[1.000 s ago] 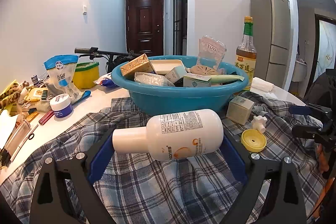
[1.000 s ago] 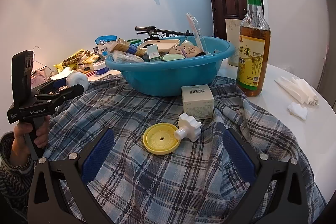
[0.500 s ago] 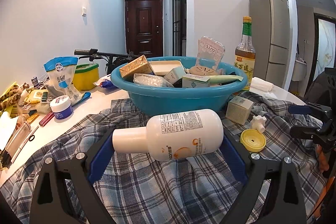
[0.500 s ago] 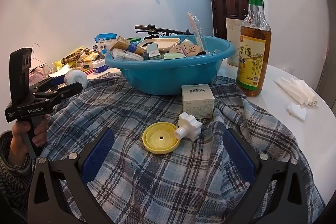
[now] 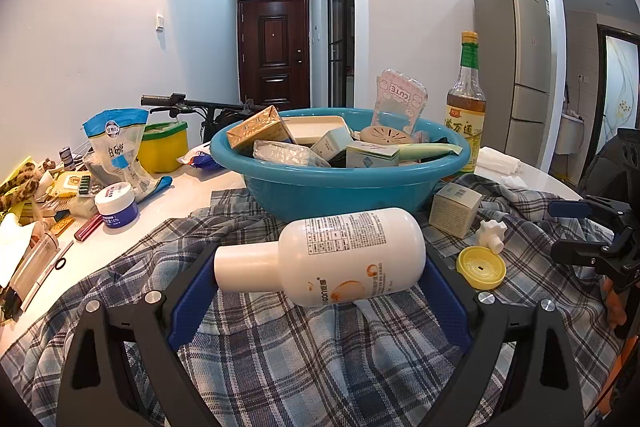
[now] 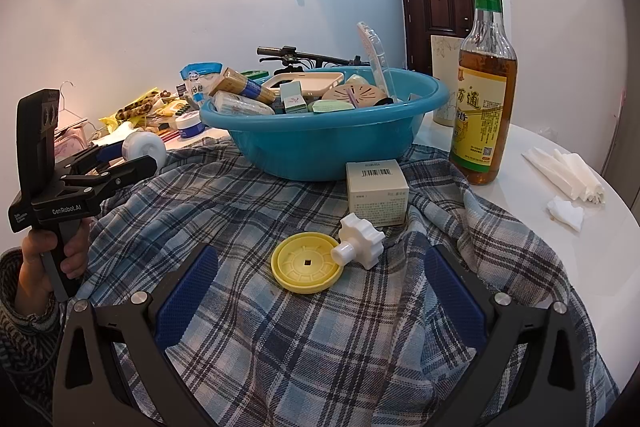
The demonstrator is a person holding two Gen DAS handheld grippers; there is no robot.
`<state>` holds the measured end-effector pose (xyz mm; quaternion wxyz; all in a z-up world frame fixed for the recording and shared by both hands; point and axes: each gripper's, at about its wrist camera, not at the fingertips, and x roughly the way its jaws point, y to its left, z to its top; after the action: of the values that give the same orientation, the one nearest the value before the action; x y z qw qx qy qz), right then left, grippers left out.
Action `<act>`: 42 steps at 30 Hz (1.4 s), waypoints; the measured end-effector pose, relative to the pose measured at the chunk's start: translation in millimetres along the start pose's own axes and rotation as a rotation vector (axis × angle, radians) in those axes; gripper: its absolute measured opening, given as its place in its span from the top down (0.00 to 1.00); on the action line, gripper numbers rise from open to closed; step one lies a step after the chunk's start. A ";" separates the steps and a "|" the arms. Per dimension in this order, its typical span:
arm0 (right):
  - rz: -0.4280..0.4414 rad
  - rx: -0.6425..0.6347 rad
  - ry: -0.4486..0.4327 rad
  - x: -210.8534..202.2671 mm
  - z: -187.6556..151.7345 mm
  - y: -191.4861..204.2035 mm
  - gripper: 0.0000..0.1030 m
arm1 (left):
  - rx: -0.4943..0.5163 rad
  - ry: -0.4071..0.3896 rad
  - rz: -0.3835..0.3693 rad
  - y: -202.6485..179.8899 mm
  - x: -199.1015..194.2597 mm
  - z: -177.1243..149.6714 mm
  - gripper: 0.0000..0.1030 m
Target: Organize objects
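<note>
Left gripper (image 5: 320,267) pinching white lotion bottle (image 5: 320,259) sideways, end to end between blue pads, cap toward left pad; bottle hanging clear above plaid shirt (image 5: 320,359), just short of teal basin (image 5: 340,183). Likely carrying it to basin, since basin is already collecting boxes and packets.

Right gripper (image 6: 320,291) hanging spread and holding nothing, fingers flanking yellow disc (image 6: 306,263) and white knob (image 6: 360,241) on shirt; probably lining up next pick. Small carton (image 6: 376,191) sitting just behind them, vinegar bottle (image 6: 484,95) standing upright right of basin.
</note>
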<state>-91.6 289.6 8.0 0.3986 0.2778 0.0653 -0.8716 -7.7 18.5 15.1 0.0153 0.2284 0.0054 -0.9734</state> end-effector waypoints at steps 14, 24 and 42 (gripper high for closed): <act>-0.002 -0.001 -0.002 0.5 0.0 0.5 0.00 | 0.001 -0.001 0.001 -0.2 0.0 0.0 0.07; -0.003 -0.006 -0.006 0.2 0.1 0.3 0.00 | 0.001 -0.002 0.001 -0.6 -0.4 0.0 0.07; -0.006 -0.010 0.000 0.5 0.1 0.3 0.00 | -0.006 -0.037 -0.002 -2.2 -10.8 2.4 0.07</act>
<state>-91.6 289.1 7.9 0.3974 0.2757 0.0705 -0.8724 0.8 21.0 22.0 0.0151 0.2104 0.0083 -0.9775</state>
